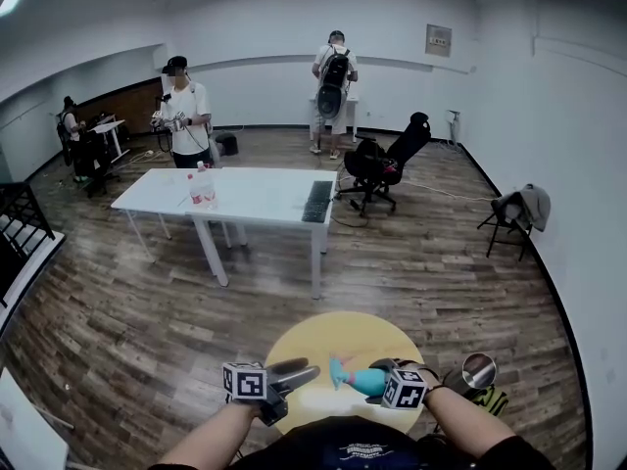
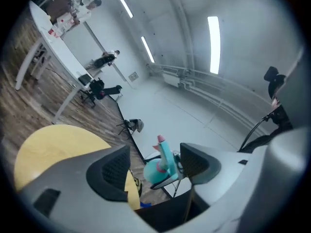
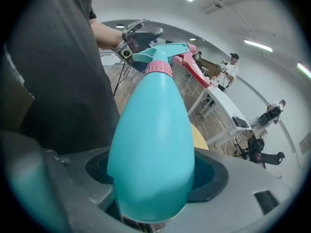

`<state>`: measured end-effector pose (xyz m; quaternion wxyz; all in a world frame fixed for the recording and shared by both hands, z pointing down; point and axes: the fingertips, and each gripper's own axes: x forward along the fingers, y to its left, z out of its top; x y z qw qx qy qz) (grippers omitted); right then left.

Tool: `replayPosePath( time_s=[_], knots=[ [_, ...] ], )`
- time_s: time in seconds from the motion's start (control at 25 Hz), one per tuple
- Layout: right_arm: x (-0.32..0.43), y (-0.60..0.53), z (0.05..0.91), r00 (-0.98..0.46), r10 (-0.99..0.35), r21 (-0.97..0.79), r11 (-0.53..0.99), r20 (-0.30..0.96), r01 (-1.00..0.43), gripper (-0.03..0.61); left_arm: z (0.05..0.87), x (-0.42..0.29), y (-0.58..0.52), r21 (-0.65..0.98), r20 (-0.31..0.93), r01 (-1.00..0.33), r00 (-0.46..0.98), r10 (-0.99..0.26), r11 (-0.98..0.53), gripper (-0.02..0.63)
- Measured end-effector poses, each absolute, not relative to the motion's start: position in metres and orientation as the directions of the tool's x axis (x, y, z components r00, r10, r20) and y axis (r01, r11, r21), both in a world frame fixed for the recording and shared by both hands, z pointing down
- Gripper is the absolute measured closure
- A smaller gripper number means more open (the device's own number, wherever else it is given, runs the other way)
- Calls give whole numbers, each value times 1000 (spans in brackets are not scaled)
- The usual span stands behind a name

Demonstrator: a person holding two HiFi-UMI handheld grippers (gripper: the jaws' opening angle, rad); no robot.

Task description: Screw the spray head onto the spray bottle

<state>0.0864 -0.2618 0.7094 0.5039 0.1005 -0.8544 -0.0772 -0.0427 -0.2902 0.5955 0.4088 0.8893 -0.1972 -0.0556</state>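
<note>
In the head view I get only the front of the spray bottle [image 1: 361, 380]; the rest sits behind the marker cube [image 1: 404, 389] of the right gripper [image 1: 384, 372]. In the right gripper view its base sinks out of sight between the jaws. The items [image 1: 202, 192] on the far white table [image 1: 265, 192] are too small for me to name.

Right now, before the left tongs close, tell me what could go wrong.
1. The right tongs grip only the rounded lower body of the spray bottle; twisting might make it slip.
2. The left tongs stand open; closing on the spray head's pink trigger instead of its collar could strain it.
3. The bottle hangs over the yellow table's near edge; dropped, it may roll off.
</note>
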Motion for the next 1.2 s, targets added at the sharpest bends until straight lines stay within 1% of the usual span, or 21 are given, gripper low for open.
replayPosePath(
  time_s=[0.04, 0.08, 0.12, 0.16, 0.2, 0.24, 0.28, 0.4, 0.48, 0.56, 0.6, 0.68, 0.76, 0.8, 0.88, 0.92, 1.0, 1.04, 1.12, 1.2],
  knots=[
    [79, -260, 708, -466, -250, 249, 966, 848, -64, 189, 592, -21, -287, 729, 70, -281, 938, -340, -624, 263],
    [72, -257, 706, -465, -249, 263, 964, 849, -36, 189, 590, 2, -282, 686, 107, -277, 953, -283, -673, 262],
    [65, -255, 703, -466, -248, 272, 962, 850, -15, 189, 591, 22, -277, 613, 177, -295, 956, -236, -734, 269],
    [63, -253, 702, -462, -249, 280, 960, 851, -1, 189, 595, 37, -271, 512, 266, -319, 942, -206, -798, 343],
    [64, -252, 702, -454, -251, 286, 958, 855, 8, 187, 599, 46, -266, 407, 349, -327, 919, -185, -853, 370],
    [68, -250, 702, -447, -251, 288, 957, 858, 15, 187, 603, 51, -260, 328, 408, -311, 898, -163, -892, 361],
    [71, -248, 702, -443, -251, 289, 957, 860, 19, 187, 605, 54, -255, 283, 441, -286, 886, -141, -916, 360],
    [74, -246, 703, -447, -259, 294, 956, 856, 10, 187, 605, 58, -253, 236, 470, -251, 875, -117, -939, 362],
    [72, -246, 703, -461, -243, 274, 962, 854, 0, 187, 606, 56, -256, 273, 466, -275, 876, -123, -922, 362],
    [67, -246, 699, -481, -217, 243, 970, 849, -7, 189, 601, 51, -259, 380, 407, -299, 904, -132, -875, 350],
    [65, -245, 697, -493, -205, 229, 973, 846, -11, 189, 596, 46, -261, 445, 351, -298, 926, -142, -845, 336],
    [66, -244, 698, -512, -194, 206, 978, 837, -34, 189, 582, 25, -267, 574, 196, -282, 959, -206, -769, 270],
    [76, -245, 705, -514, -199, 190, 979, 834, -71, 189, 575, -11, -280, 687, 59, -274, 944, -324, -673, 270],
    [84, -246, 709, -509, -204, 185, 979, 836, -89, 189, 577, -31, -286, 728, 23, -279, 923, -385, -626, 270],
    [98, -247, 713, -497, -212, 178, 977, 841, -116, 189, 585, -64, -294, 783, 6, -299, 880, -475, -545, 270],
    [102, -248, 714, -493, -215, 177, 977, 843, -123, 189, 591, -75, -295, 801, 12, -307, 867, -498, -514, 270],
    [103, -248, 715, -487, -216, 181, 976, 846, -118, 189, 598, -81, -294, 815, 27, -311, 864, -504, -489, 270],
    [100, -249, 714, -486, -215, 187, 977, 847, -107, 189, 599, -75, -292, 811, 35, -308, 874, -484, -498, 270],
    [87, -249, 710, -491, -214, 203, 976, 845, -76, 189, 598, -46, -287, 778, 66, -302, 911, -407, -551, 271],
    [70, -248, 705, -501, -210, 220, 975, 840, -38, 189, 599, -6, -280, 709, 143, -310, 943, -302, -633, 272]
  ],
)
